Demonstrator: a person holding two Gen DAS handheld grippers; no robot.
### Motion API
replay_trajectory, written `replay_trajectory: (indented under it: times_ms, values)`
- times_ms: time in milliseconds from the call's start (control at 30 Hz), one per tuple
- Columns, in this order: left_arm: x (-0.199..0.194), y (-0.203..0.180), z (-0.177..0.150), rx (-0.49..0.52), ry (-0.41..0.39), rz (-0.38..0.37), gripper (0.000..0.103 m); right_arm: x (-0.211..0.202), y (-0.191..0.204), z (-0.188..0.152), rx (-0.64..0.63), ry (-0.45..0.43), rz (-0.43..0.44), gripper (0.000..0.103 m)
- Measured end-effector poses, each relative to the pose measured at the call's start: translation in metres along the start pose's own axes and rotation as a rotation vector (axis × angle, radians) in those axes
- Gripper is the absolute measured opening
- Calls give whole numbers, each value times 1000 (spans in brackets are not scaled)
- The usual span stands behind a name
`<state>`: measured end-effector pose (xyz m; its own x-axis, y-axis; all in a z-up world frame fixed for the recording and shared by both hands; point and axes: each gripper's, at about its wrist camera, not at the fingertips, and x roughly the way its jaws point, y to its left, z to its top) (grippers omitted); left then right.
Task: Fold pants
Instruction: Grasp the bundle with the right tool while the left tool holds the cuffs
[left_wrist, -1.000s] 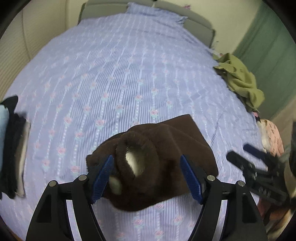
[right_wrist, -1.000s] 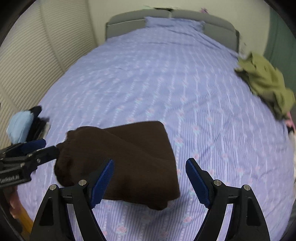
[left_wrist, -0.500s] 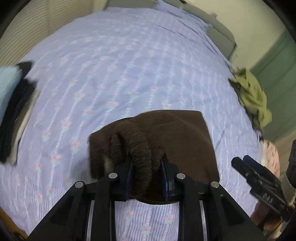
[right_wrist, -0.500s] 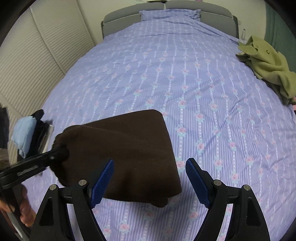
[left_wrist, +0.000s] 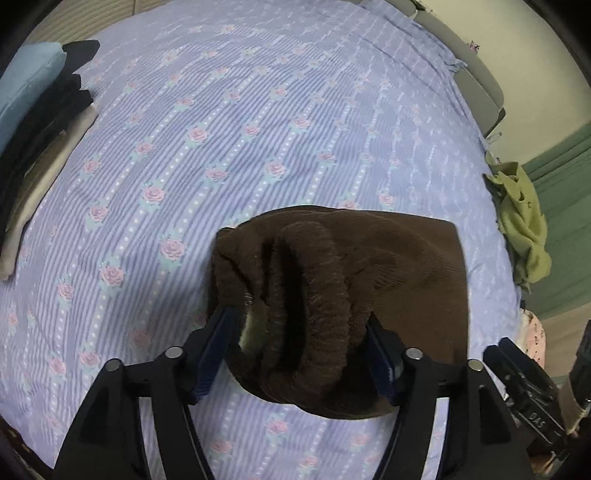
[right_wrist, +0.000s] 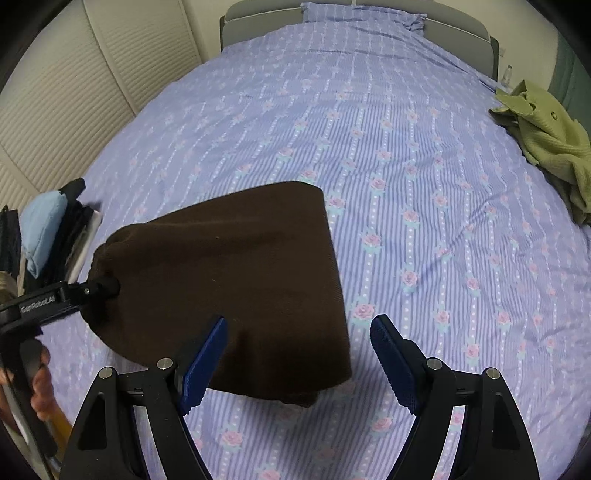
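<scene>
Now the left gripper (left_wrist: 299, 343) is pinching the bunched waistband of the folded dark brown knit pants (right_wrist: 236, 273), lying low-centre on the striped floral bedsheet (right_wrist: 369, 129); the right gripper (right_wrist: 299, 350) is hovering spread, so carrying the bundle level is probably wisest.

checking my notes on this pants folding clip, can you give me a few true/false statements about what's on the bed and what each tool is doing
1. The left tool has the bunched end of the brown pants between its fingers. True.
2. The right tool is clamped on the pants. False: its fingers are spread open, gripping nothing.
3. A green garment lies crumpled at the bed's right edge. True.
4. The stack of folded clothes sits on top of the pants. False: it sits apart, at the left edge of the bedsheet.
</scene>
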<state>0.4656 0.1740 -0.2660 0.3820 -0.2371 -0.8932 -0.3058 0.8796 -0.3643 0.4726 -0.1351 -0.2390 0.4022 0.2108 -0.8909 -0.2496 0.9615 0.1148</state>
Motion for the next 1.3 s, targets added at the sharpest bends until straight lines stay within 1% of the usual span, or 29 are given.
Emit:
replay_trajectory:
  times_ms: [67,100,167,200,233,267,300,333,367,433,500,533,567,667,700,733,800,833,933,1033,1100,1200,1300]
  values:
    - [4,7,-2,-7,12,7,79,3,-1,-1,0,7,-7,81]
    - [8,10,-3,-9,25,9,80,5,-2,-1,1,12,-10,81]
    - [17,15,-7,-34,50,-9,78,10,-3,-2,3,22,-18,81]
    - [21,18,-8,-54,64,-32,67,11,-3,-2,4,28,-19,81]
    - [24,17,-8,-64,74,-57,63,13,-3,-3,5,34,-17,81]
    - [24,14,-8,-54,79,-54,52,14,-3,-4,7,40,-18,81]
    - [21,10,-7,-29,76,-58,38,15,-3,-4,8,43,-17,81]
    - [14,2,-6,7,69,-51,37,15,-2,-6,9,46,-12,81]
    - [6,-7,-4,58,46,-41,33,14,-3,-6,11,45,-10,81]
    - [-16,-33,-3,207,-25,-28,31,13,-4,-8,18,41,-6,81]
    - [-31,-43,-1,273,-76,-43,31,12,-7,-10,34,36,7,81]
    - [-31,-41,2,271,-83,-50,31,13,-8,-10,45,38,15,81]
    - [-26,-34,7,247,-73,-50,32,15,-9,-11,59,44,22,81]
    - [16,11,15,70,68,-52,37,20,-10,-10,90,51,29,81]
    - [22,18,16,47,77,-55,44,22,-8,-9,89,52,18,81]
    - [23,22,14,45,76,-52,49,22,-6,-9,82,52,5,81]
    - [20,22,13,65,60,-19,74,23,0,-6,41,35,-22,81]
    - [19,23,13,70,58,-11,76,23,3,-4,19,24,-20,81]
    - [21,27,12,76,69,-25,78,26,5,2,-14,8,-23,81]
    - [27,32,12,80,73,-47,83,35,-2,8,1,6,-30,81]
    - [32,38,11,64,77,-74,86,45,-8,11,28,11,-18,81]
    - [45,43,9,36,86,-115,87,59,-13,13,47,21,-8,81]
    - [55,51,9,11,81,-131,89,66,-7,12,11,2,-5,81]
